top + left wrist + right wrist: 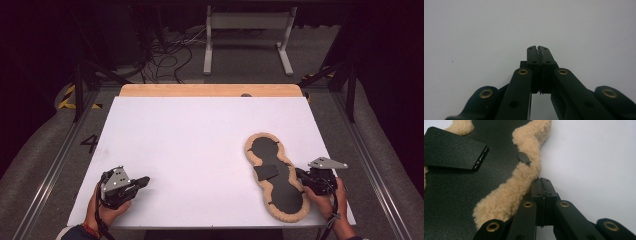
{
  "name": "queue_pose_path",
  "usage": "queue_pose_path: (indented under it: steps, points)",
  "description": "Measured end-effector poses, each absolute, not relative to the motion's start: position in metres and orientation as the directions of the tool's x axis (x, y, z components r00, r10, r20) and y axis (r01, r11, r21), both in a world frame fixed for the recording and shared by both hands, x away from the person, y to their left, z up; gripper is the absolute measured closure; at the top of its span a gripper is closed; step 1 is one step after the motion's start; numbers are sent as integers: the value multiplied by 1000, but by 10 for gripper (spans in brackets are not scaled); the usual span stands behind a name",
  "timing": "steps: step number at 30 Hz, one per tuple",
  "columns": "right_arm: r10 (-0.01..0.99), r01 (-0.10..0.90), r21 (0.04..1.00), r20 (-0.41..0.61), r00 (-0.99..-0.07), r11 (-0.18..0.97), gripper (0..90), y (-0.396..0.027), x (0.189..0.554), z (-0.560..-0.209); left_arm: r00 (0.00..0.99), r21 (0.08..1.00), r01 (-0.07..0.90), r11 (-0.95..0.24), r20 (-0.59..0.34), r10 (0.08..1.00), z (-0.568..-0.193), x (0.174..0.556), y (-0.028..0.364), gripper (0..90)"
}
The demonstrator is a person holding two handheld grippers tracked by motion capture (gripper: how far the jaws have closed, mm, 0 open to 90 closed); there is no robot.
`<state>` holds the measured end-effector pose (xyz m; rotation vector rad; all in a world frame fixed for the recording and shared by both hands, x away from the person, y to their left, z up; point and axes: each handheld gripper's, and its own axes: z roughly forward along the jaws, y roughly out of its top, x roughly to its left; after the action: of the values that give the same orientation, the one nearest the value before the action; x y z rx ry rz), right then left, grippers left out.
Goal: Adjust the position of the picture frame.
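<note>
High view: one white table (pixel 200 150), one fleece-edged black pad (pixel 275 175), two grippers. Left gripper (pixel 142 181) low at the near left corner, held in one hand (pixel 107 210), jaws clenched on nothing, pointing across bare white surface toward the pad. Right gripper (pixel 300 175) at the near right, held in the other hand (pixel 327 200), jaws pressed together just beside the pad's right edge, grey three-cornered plate (pixel 327 163) on top. Pad well apart from the left gripper, directly ahead of and to the left of the right gripper's tips. One small black flap (pixel 266 172) lying on the pad's middle, tilted.

Beyond the table: strip of bare wood (pixel 210 90) along the far edge, one grey metal stand (pixel 247 37) on the floor, tangle of black cables (pixel 165 55) to its left, yellow-black tape (pixel 75 97) at far left. Nothing between either gripper and the pad.

Left gripper view: clenched left gripper (pixel 539 50) over plain white, nothing grasped.

Right gripper view: clamped right gripper (pixel 542 181) with tips against the tan fleece border (pixel 506 197), just beside it; whether any fleece caught between the pads, impossible to tell. One small black tab (pixel 523 158) poking over the fleece ahead of the tips. Flap (pixel 451 148) farther left. Pad cut off at left, top and bottom edges there. Both forearms cut off at the bottom of the high view; far background dark and hard to read.
</note>
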<state>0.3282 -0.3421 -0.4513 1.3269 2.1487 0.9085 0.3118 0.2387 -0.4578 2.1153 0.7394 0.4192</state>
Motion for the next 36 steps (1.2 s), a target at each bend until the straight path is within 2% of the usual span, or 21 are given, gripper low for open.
queue_pose_path:
  steps: [9,16,23,29,36]
  points:
    - [866,591,717,-37,-498,370,900,-314,346,-450,779,798,353,-489,39,626,-458,317,230,885]
    - [812,557,691,-75,-579,460,900,-275,360,-447,788,790,351,-503,42,614,-457,325,220,897]
    - [778,527,694,-77,-623,491,900,-241,373,-449,793,782,354,-513,39,608,-458,336,211,897]
    - [763,511,691,-90,-640,511,900,-229,376,-449,807,781,338,-526,48,589,-455,351,195,896]
    - [765,490,726,-76,-639,482,891,-241,364,-439,823,785,322,-529,44,567,-450,369,174,895]
